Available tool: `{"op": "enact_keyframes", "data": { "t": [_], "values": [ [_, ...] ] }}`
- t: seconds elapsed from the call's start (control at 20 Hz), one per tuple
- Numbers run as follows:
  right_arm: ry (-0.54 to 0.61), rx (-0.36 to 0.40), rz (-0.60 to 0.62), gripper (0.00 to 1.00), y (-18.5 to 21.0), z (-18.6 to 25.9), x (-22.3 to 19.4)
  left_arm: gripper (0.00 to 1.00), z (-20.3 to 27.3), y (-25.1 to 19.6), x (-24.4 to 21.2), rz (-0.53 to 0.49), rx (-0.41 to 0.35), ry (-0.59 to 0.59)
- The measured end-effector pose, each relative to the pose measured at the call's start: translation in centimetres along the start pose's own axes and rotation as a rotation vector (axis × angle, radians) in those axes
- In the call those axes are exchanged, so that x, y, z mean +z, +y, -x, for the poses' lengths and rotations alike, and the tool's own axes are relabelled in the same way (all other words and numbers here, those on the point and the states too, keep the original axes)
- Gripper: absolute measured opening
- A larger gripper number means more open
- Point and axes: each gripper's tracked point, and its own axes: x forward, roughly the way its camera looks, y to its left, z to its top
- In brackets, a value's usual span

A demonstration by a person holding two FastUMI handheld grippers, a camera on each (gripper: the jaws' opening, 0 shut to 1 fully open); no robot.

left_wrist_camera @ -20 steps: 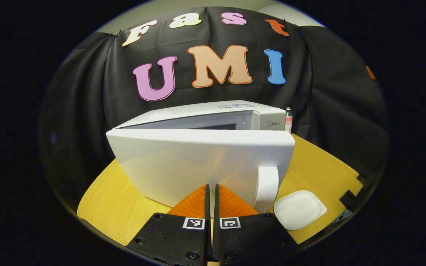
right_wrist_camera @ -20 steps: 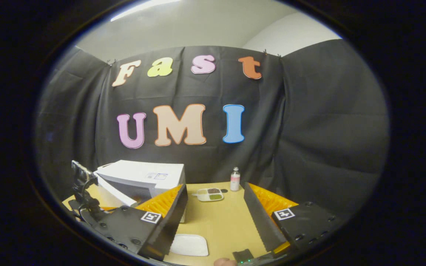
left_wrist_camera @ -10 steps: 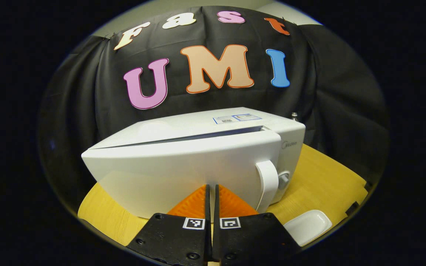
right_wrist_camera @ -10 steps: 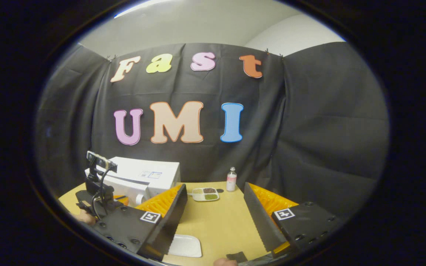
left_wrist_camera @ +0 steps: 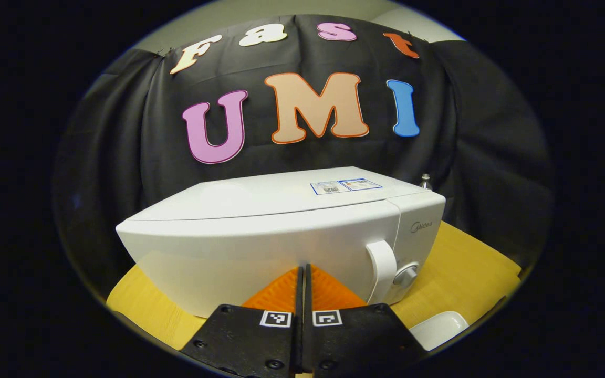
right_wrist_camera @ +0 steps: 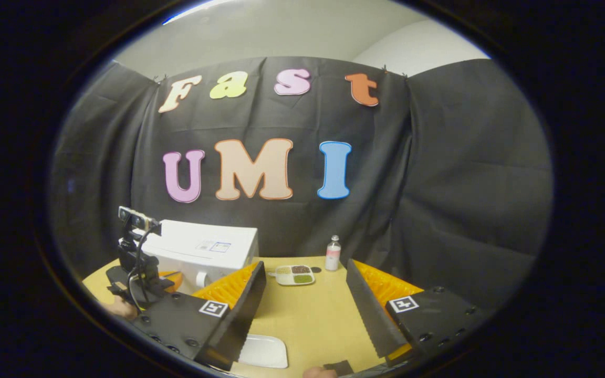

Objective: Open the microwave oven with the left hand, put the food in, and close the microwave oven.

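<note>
Door status: over the last second the microwave [left_wrist_camera: 281, 236] door swings from clearly ajar, to a narrow gap along its top edge, to flush with the body now. The left gripper [left_wrist_camera: 302, 275] has its two orange fingers pressed together, holding nothing, with their tips against or just short of the door face, left of the handle [left_wrist_camera: 381, 270]; contact itself cannot be confirmed. Judgement: this is a closed-finger push, and the closing step looks finished or nearly so. Whether the latch has caught is not visible.

The right gripper [right_wrist_camera: 305, 299] hovers over the near part of the yellow table [right_wrist_camera: 308, 315] with its fingers spread wide and nothing between them. In the right gripper view the left gripper shows at the far left, in front of the microwave.

Food: a divided tray [right_wrist_camera: 294, 274] with dark and green portions sits on the table right of the microwave, beside a small bottle [right_wrist_camera: 332, 253]. An empty white dish [right_wrist_camera: 263, 350] lies near the right gripper.

Hidden: the oven interior, so I cannot tell what is inside. The dish is cut off at the lower right edge in the left gripper view. A hand at the left gripper is barely visible.
</note>
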Motion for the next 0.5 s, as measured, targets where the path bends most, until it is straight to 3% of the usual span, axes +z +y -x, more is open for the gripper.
{"op": "enact_keyframes", "data": {
  "t": [0.2, 0.5],
  "values": [
    [-0.010, 0.018, 0.001, 0.87, 0.9, 0.5, 0.1, 0.01, 0.5, 0.1, 0.2, -0.025, -0.008, 0.013],
    [-0.034, 0.018, -0.010, 0.87, 1.5, 2.0, 0.6, 0.00, 7.3, 0.8, 5.6, 0.031, -0.011, -0.065]
  ]
}}
